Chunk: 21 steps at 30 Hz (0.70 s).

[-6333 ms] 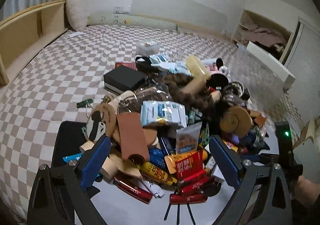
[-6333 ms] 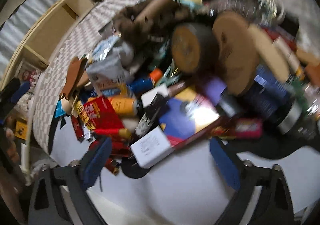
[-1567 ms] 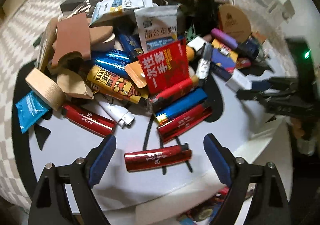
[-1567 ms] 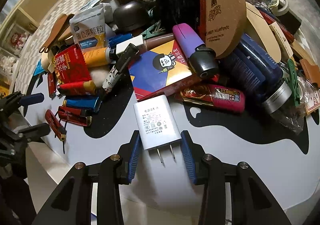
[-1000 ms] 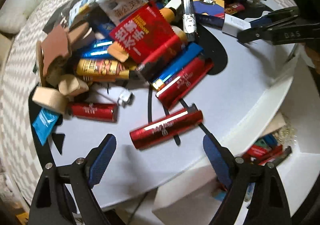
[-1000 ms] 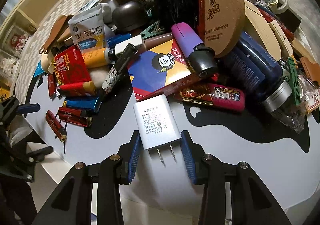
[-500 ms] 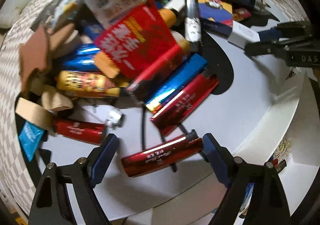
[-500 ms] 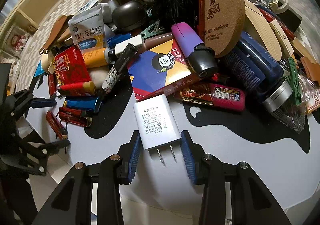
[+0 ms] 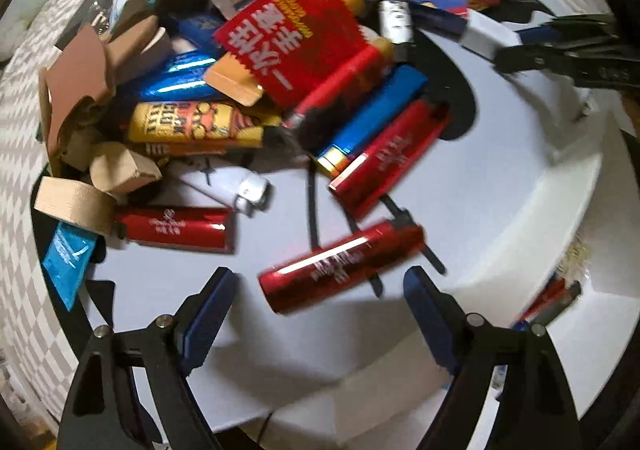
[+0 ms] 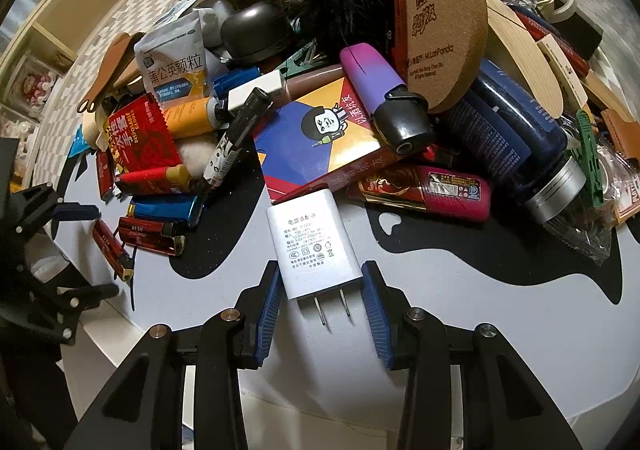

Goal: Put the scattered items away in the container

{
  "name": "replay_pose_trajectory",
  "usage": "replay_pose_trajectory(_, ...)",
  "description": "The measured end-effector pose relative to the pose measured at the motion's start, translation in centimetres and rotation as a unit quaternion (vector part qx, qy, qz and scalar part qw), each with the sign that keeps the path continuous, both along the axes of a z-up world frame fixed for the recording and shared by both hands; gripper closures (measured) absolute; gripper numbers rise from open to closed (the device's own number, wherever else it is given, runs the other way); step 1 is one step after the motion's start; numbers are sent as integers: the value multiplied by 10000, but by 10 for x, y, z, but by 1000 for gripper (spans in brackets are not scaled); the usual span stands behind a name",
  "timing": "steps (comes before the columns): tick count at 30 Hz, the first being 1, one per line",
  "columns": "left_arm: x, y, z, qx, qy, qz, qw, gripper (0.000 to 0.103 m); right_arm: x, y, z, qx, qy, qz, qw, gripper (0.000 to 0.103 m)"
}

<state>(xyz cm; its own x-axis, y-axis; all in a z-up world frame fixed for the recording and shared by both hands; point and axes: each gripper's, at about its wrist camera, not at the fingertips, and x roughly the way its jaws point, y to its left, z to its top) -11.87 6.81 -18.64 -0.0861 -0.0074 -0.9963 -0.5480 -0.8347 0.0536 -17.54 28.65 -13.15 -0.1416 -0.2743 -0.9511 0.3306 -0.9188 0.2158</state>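
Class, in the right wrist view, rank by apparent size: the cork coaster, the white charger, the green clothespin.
1. Cork coaster
2. White charger, though it lies nearer the camera, so this is unsure
3. Green clothespin

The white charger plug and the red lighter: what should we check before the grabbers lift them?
1. White charger between right hand-held gripper fingers: ok.
2. Pads touching charger sides: cannot tell; a slim gap may remain.
3. Charger prongs free of clutter: ok.
4. Red lighter between left hand-held gripper fingers: ok, ahead of the tips.
5. Left jaws gripping: not ok, open.
6. Container in view: ok.
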Motion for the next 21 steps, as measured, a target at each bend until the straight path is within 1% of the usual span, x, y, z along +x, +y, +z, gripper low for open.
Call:
replay_pose_trajectory(2,-2,2,-1,-54,75,45,9999,16,-1,2,1,-4,-3,-2,10000,62)
replay_pose_trajectory(5,-7,2,5,-17,276,214,9994,16,-4,6,3,-12,-8,0,10000,62)
replay_pose_trajectory(11,-12,-6,5,119,341,421,9985,16,-8,12,6,19,14,4,10000,62)
replay_pose_trajectory(12,-12,-6,6,152,354,408,9984,19,-9,12,7,34,32,15,10000,62)
replay_pose_trajectory(13,-12,-6,6,199,354,391,9984,27,-9,13,8,53,54,28,10000,62)
replay_pose_trajectory(14,-11,-5,7,280,319,366,9984,32,-9,13,9,75,78,44,9999,62)
replay_pose_trajectory(15,-11,-4,8,344,292,349,9984,41,-10,14,10,97,101,61,9999,62)
replay_pose_trajectory(18,-10,-5,9,436,232,340,9982,43,-10,16,12,158,164,118,9997,62)
replay_pose_trajectory(21,-8,-8,10,495,178,344,9980,48,-12,19,15,162,159,148,9996,62)
